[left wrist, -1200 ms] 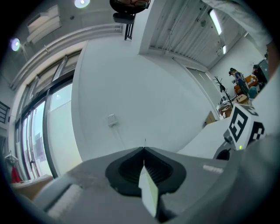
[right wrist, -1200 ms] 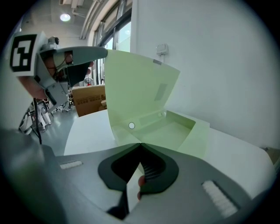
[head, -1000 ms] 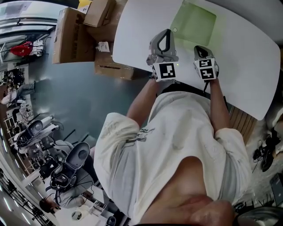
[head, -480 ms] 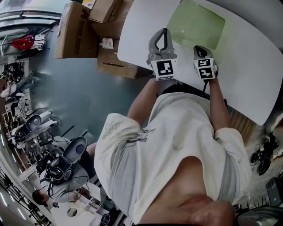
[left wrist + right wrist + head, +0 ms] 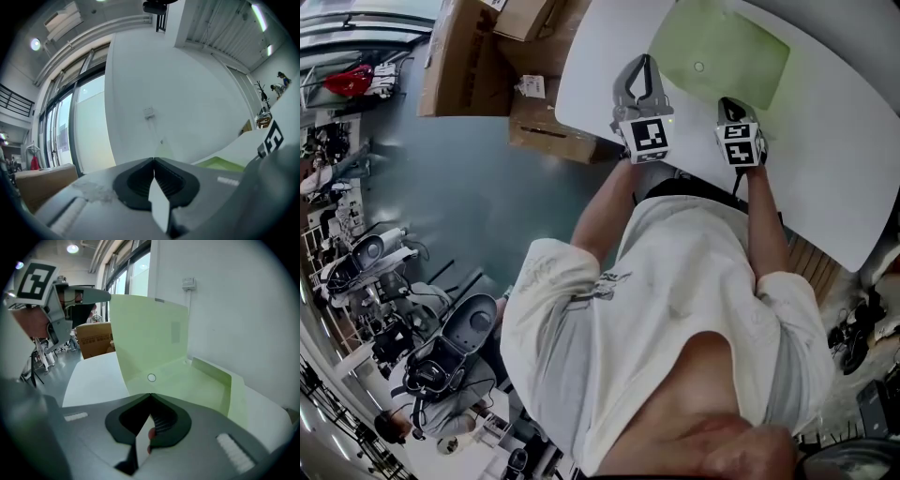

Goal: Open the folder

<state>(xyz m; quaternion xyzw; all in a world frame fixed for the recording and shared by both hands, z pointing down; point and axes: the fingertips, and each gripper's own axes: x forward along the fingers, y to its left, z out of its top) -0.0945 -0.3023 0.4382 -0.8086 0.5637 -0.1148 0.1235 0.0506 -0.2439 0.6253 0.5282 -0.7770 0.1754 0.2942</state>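
Brown boxes [image 5: 464, 61] are seen on the floor at the far left, beside the white table [image 5: 834, 150]. A white label [image 5: 530, 86] is stuck on one box, but its print is too small to be read. The left gripper [image 5: 641, 62] is held level over the left part of the table. Its jaws are shut. A thin pale green edge is seen at their tips in the left gripper view, so a corner of the cover [image 5: 145, 333] seems to be pinched there. The green folder [image 5: 741, 56] is laid on the far part of the table, and the cover is stood up on its left side. A small round button [image 5: 151, 377] is seen inside it. The right gripper [image 5: 728, 103] is pointed down just at the near edge of the folder. Its jaws are shut, with nothing between them. Black and white squares are printed on the cubes of both grippers.
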